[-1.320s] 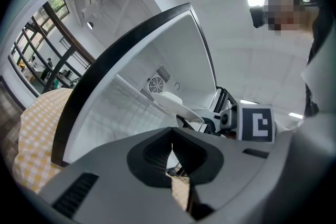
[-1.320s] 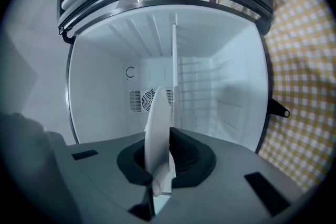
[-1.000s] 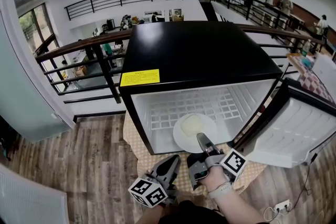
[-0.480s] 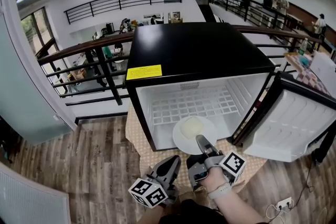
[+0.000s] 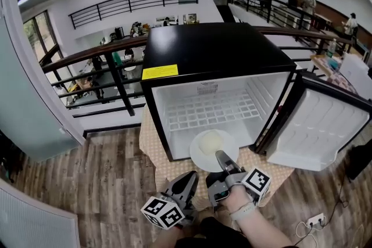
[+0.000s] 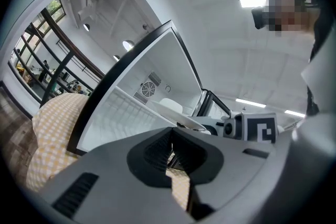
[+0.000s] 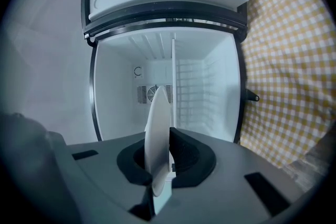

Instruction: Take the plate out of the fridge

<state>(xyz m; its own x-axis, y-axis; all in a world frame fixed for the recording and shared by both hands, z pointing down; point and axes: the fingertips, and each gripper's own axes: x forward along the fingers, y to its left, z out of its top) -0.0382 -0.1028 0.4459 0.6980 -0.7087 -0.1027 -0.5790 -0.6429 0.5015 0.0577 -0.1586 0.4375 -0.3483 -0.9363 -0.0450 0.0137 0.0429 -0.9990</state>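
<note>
While your right gripper stays the only contact, note it is clamped on the plate, pads pinching the near rim with the disc edge-on between them. Left gripper: jaws closed together, nothing in them, held low just beside the right one and apart from the plate

- Plate position: roughly level at the mouth of the fridge, straddling the bottom front edge, part over the checked cloth below. It sits clear of the wire shelf further back. Door swung wide to your right
- Load: a pale mound rests near the plate's centre; what it is I cannot tell
- Handling, as I judge it: stiff, smooth, probably slick at the rim and breakable if dropped. A one-sided rim pinch leaves the far edge as a lever, so it will want to droop or twist
- Keep it flat or the mound may slide
- Better hold: deep on the rim, pads above and below; your free left gripper could support the opposite edge
</note>
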